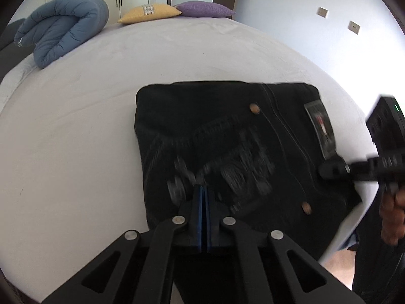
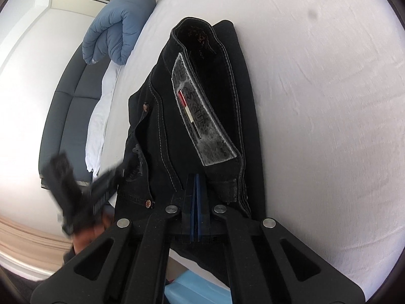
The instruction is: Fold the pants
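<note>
Black jeans (image 1: 227, 136) lie folded into a squarish stack on the white bed (image 1: 101, 101), with a grey waistband label (image 1: 320, 126) at the right. My left gripper (image 1: 204, 190) is shut, its blue pads pressed together, over the stack's near edge; the embroidered pocket beneath it is blurred. My right gripper (image 2: 196, 179) is shut at the jeans' (image 2: 202, 101) waistband end, just below the label (image 2: 200, 116); whether cloth is pinched I cannot tell. Each gripper shows in the other's view, the right one (image 1: 329, 171) at the stack's right edge, the left one (image 2: 111, 177) blurred.
A rolled blue duvet (image 1: 63, 30) lies at the far left of the bed. A yellow pillow (image 1: 149, 12) and a purple pillow (image 1: 205, 8) sit at the far edge. A dark sofa (image 2: 68, 106) stands beside the bed. The bed edge runs near the right gripper.
</note>
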Demonstrator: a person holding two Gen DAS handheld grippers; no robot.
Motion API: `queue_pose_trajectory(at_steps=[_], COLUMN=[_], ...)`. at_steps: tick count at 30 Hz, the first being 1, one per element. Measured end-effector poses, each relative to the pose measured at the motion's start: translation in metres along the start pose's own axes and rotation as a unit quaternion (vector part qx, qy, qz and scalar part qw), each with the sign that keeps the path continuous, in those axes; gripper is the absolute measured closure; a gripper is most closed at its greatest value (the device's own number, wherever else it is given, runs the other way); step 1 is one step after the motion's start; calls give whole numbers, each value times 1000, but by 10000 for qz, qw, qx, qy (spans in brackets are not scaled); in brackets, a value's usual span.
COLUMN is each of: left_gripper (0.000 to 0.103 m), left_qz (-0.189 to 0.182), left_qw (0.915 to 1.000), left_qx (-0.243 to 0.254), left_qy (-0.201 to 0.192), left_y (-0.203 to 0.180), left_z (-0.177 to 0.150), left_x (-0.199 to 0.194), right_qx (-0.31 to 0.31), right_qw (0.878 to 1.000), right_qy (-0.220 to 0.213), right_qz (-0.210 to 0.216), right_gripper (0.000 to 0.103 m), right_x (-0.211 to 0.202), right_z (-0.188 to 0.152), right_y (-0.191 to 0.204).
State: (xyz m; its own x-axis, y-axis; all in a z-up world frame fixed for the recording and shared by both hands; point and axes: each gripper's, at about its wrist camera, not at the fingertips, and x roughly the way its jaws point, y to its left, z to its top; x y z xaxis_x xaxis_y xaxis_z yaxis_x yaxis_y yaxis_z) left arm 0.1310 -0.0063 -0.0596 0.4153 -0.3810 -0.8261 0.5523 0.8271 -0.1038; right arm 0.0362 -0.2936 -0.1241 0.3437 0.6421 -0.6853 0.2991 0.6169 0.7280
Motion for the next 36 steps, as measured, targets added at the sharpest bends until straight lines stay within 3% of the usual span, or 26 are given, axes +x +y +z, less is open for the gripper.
queue_pose_trajectory(at_steps=[6, 11, 19, 25, 26, 27, 28, 29, 31, 33, 36], left_gripper=[102, 102, 102, 99, 86, 51, 31, 7, 5, 5, 9], left_qz=[426, 492, 559, 600, 598, 487, 420, 418, 481, 415, 310], left_qw=[9990, 9987, 9984, 9982, 9982, 9987, 9989, 9981, 9965, 9967, 9955], left_qx=[121, 144, 79, 72, 11, -125, -213, -311, -358, -449, -830], left_qy=[-48, 27, 27, 52, 78, 39, -55, -320, -575, -533, -330], left_y=[-17, -19, -17, -19, -19, -16, -13, -9, -2, 10, 38], left_z=[-20, -17, -20, -16, -15, -11, -9, -6, -1, 6, 13], left_x=[-7, 2, 1, -10, -15, -24, -32, -47, -63, -64, -50], right_qx=[-67, -380, -481, -512, -560, -605, -630, -638, -554, -441, -294], right_qw=[9998, 9981, 9977, 9978, 9970, 9961, 9953, 9947, 9938, 9919, 9944], right_qy=[-100, -190, -465, -416, -527, -642, -730, -803, -965, -1186, -995], right_qz=[-143, -439, 142, 25, 66, 82, 87, 83, -4, -80, -222], right_gripper=[103, 103, 103, 97, 96, 91, 87, 77, 25, 22, 22], right_x=[1, -3, -6, -27, -37, -46, -54, -61, -73, -81, -76], right_z=[-1, -12, -35, -33, -33, -32, -31, -28, -21, -12, 5], right_y=[9, 29, 10, 32, 37, 40, 41, 41, 36, 27, 16])
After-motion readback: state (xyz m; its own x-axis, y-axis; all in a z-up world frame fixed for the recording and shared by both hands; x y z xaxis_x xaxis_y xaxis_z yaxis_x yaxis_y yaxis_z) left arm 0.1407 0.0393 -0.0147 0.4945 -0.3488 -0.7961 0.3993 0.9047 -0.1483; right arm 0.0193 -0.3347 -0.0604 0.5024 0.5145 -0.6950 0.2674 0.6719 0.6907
